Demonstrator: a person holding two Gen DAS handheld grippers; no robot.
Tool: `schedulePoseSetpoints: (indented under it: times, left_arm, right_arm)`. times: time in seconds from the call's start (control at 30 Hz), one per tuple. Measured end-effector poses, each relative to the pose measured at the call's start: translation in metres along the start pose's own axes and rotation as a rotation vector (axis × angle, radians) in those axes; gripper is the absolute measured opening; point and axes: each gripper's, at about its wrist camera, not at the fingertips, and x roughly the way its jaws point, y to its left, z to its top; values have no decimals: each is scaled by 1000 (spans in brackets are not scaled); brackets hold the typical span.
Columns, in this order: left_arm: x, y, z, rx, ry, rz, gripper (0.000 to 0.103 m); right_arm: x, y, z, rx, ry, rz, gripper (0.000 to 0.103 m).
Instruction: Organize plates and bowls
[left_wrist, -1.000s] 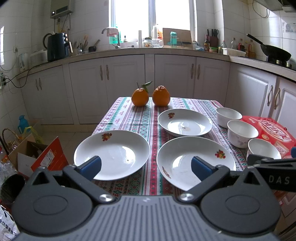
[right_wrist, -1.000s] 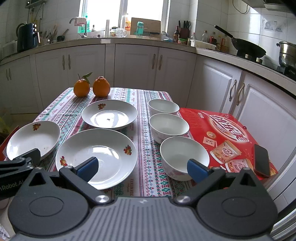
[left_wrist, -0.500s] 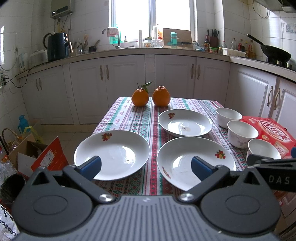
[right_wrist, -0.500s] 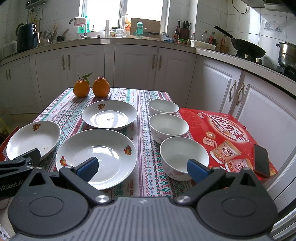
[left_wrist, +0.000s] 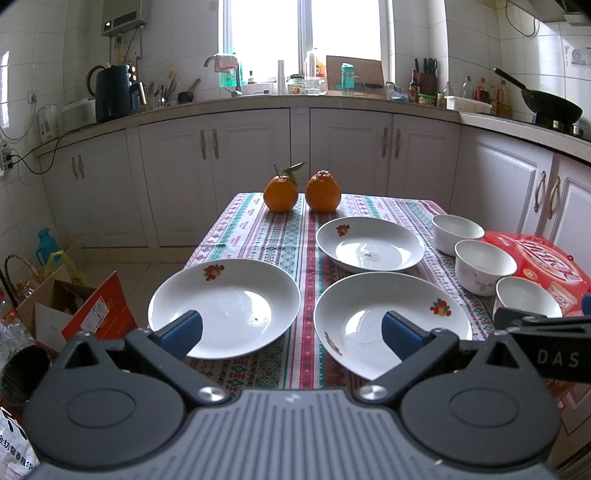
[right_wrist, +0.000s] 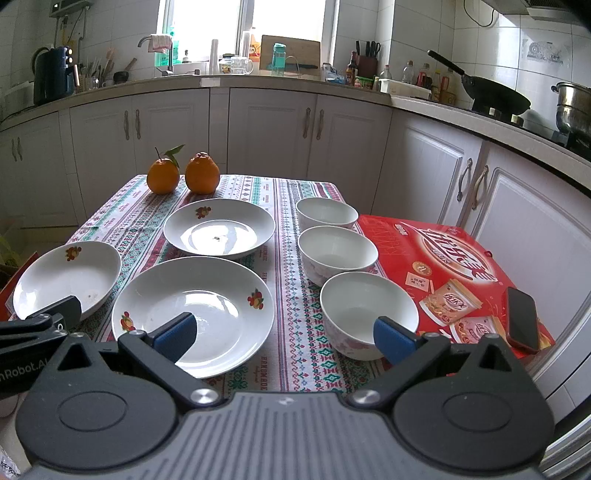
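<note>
Three white plates with fruit prints lie on the patterned tablecloth: a near left plate (left_wrist: 225, 304) (right_wrist: 66, 278), a near middle plate (left_wrist: 391, 321) (right_wrist: 195, 310) and a far plate (left_wrist: 369, 245) (right_wrist: 219, 227). Three white bowls stand in a row on the right: far bowl (right_wrist: 325, 214) (left_wrist: 456, 229), middle bowl (right_wrist: 336, 251) (left_wrist: 484, 264), near bowl (right_wrist: 365, 310) (left_wrist: 526, 297). My left gripper (left_wrist: 291, 332) is open and empty, held before the table's near edge. My right gripper (right_wrist: 284, 334) is open and empty, also short of the near edge.
Two oranges (left_wrist: 301, 192) (right_wrist: 183, 173) sit at the table's far end. A red snack box (right_wrist: 450, 266) with a phone (right_wrist: 522, 319) on it lies right of the bowls. Cardboard boxes (left_wrist: 74, 306) stand on the floor at left. Kitchen cabinets (left_wrist: 295, 155) line the back.
</note>
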Motion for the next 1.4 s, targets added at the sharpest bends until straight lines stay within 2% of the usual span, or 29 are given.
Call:
schedulePoseSetpoints:
  times: [0.47, 0.87, 1.1, 1.2, 1.3, 1.4]
  left_arm:
    - [-1, 2, 2, -2, -2, -5, 102]
    - [4, 3, 5, 17, -9, -17, 102]
    - [13, 11, 9, 26, -28, 6, 102]
    - [20, 22, 13, 19, -34, 10, 102]
    - [28, 39, 14, 2, -38, -1, 102]
    - [33, 54, 10, 7, -95, 104, 102]
  right_arm:
    - [1, 0, 0, 3, 4, 4, 103]
    - [7, -4, 11, 31, -4, 49, 103]
    - [17, -5, 23, -1, -18, 44, 103]
    - [21, -2, 30, -47, -56, 41, 103]
    - [23, -2, 40, -94, -107, 124, 103]
    - [29, -1, 53, -107, -128, 236, 103]
